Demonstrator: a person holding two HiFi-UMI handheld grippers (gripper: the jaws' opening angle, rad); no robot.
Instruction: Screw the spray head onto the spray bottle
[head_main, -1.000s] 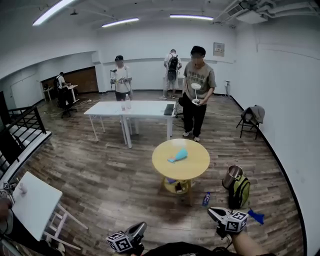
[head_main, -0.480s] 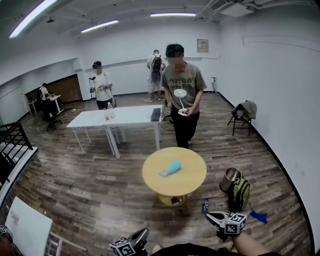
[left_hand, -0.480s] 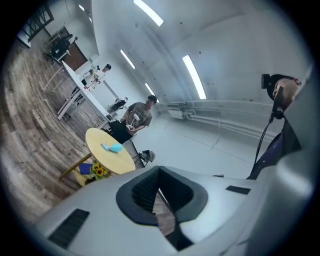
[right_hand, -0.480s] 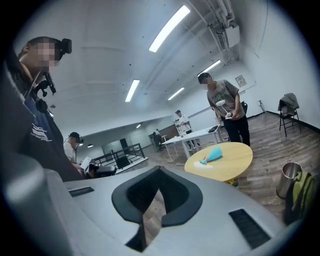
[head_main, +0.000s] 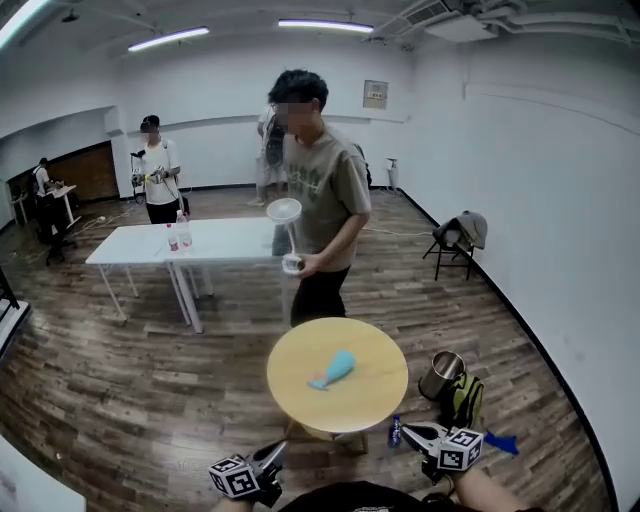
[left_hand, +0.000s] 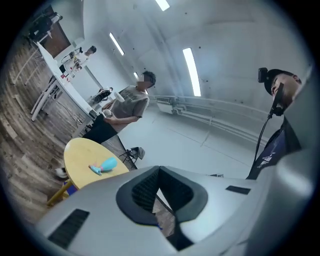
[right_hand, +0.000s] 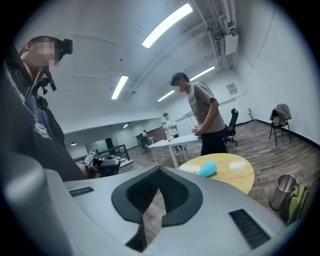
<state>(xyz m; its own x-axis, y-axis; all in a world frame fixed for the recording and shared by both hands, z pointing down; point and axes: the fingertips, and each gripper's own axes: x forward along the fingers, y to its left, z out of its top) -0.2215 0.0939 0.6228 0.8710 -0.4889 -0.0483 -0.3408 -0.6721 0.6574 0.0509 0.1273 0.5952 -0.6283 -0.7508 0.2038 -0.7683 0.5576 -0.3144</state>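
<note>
**Both tongs closed and empty, bottle lying on the tabletop**

Head view: my left tongs (head_main: 272, 456) and right tongs (head_main: 410, 433) sit low at the picture's bottom edge. Both are well apart from the turquoise spray bottle (head_main: 333, 368), which lies on its side on the round yellow tabletop (head_main: 375, 385). A person (head_main: 320, 190) stands just behind it.

Left gripper view: my jaws are pressed together on nothing, with the bottle far off to the left.

Right gripper view: these jaws are also together and empty, with the bottle ahead on the tabletop.

Two grippers, left (head_main: 277, 450) and right (head_main: 410, 432); one spray bottle (head_main: 335, 367); one round table (head_main: 372, 388).
</note>
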